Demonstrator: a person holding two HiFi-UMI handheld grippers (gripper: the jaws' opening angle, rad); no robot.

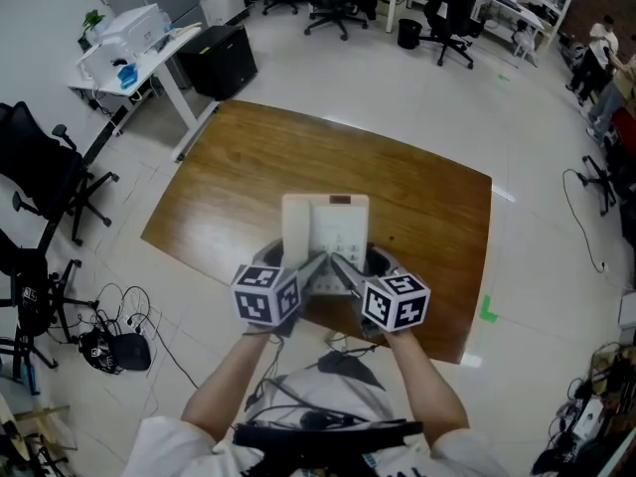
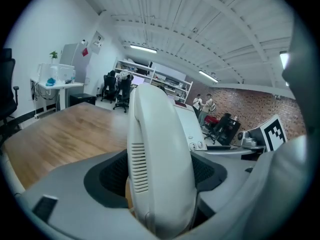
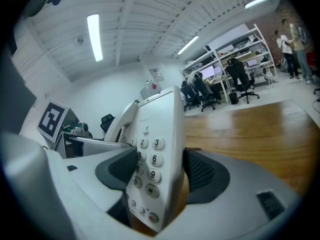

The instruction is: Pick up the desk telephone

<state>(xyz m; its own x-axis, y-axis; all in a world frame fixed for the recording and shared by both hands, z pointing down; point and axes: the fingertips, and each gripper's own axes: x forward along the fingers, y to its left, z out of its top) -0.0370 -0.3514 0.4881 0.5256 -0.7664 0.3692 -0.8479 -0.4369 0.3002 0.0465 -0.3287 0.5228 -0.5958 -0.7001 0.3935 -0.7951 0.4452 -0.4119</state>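
Note:
A white desk telephone (image 1: 326,229) with its handset on the left side is held over the wooden table (image 1: 417,197), gripped at its near end from both sides. My left gripper (image 1: 303,272) is shut on the handset side; in the left gripper view the handset (image 2: 159,159) fills the gap between the dark pads. My right gripper (image 1: 350,274) is shut on the keypad side. There the telephone's edge with its number keys (image 3: 152,169) stands between the pads. The underside of the telephone is hidden.
The table top (image 2: 55,134) stretches ahead of and beside the telephone. A white side desk with a printer (image 1: 129,43) stands far left, next to a black cabinet (image 1: 221,60). Office chairs (image 1: 40,172) and floor cables (image 1: 114,341) lie left of the table.

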